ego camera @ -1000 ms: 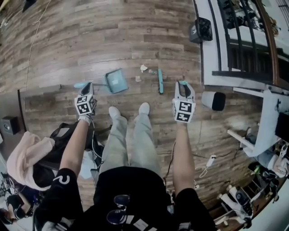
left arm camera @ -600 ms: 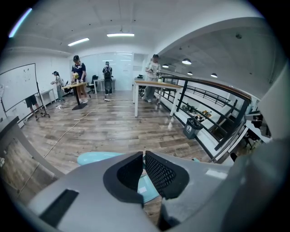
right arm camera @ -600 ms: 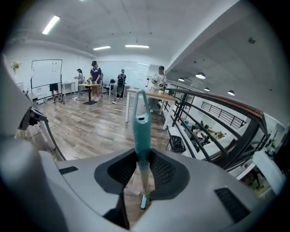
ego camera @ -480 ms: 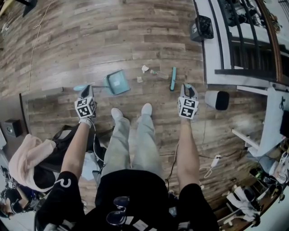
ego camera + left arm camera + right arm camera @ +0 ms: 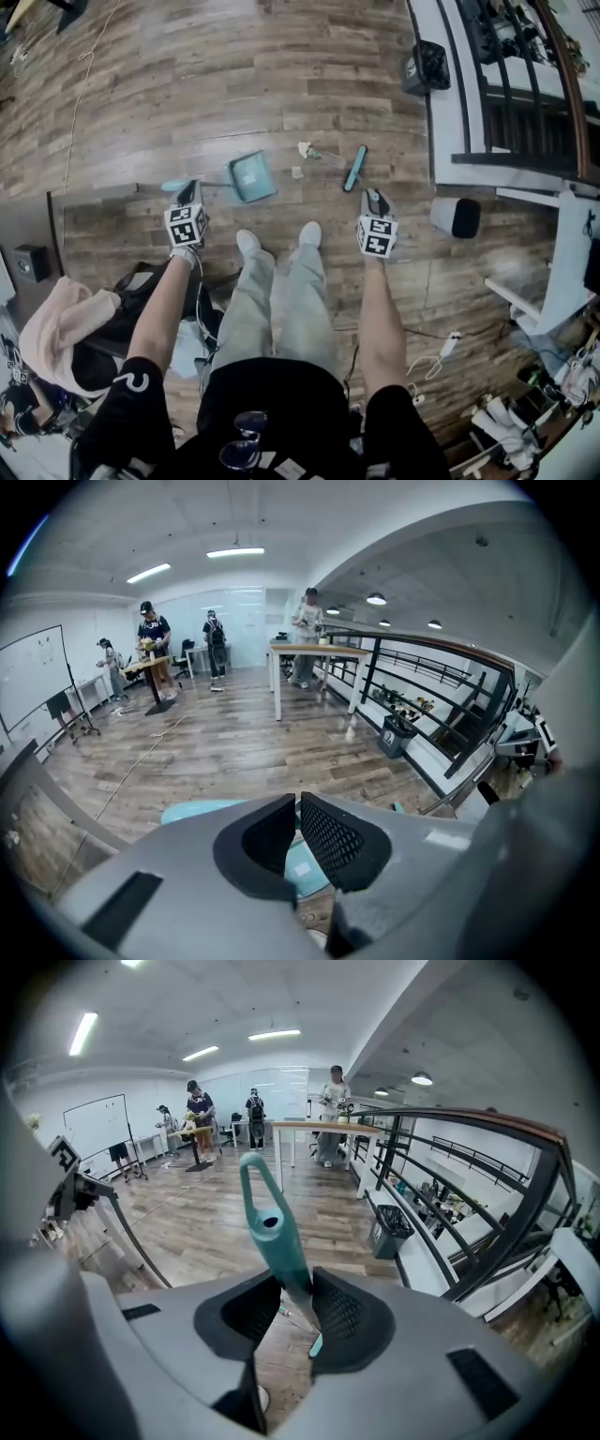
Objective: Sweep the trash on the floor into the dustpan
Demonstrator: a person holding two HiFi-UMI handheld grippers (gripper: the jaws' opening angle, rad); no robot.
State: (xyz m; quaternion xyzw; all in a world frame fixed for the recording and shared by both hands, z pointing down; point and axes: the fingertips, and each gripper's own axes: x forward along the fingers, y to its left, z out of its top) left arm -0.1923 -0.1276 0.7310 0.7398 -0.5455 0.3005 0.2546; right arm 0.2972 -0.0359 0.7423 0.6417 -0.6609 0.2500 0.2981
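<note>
Wood-plank floor (image 5: 234, 75) seen from above, with a white ledge and dark railing (image 5: 506, 103) along its right edge and a black bin (image 5: 427, 64) near the railing's upper end. The person's two pale shoes (image 5: 246, 242) stand at centre.

Left claw (image 5: 187, 192): jaws drawn narrow (image 5: 298, 841), closed on the thin handle of the teal dustpan (image 5: 251, 176). The pan lies flat on the floor just ahead of the left shoe, and its handle end sticks out to the left past the claw.

Right claw (image 5: 375, 199): jaws closed (image 5: 298, 1312) on the handle of a teal brush (image 5: 354, 169). In the right gripper view the handle (image 5: 267, 1232) rises between the pads and ends in a hanging loop. From above, the brush slants over the floor to the right of the dustpan.

Trash: white scraps (image 5: 302, 147) lie on the floor between dustpan and brush, outside the pan.

Background of both gripper views: people standing at high counters (image 5: 319, 1129) in a white room.
</note>
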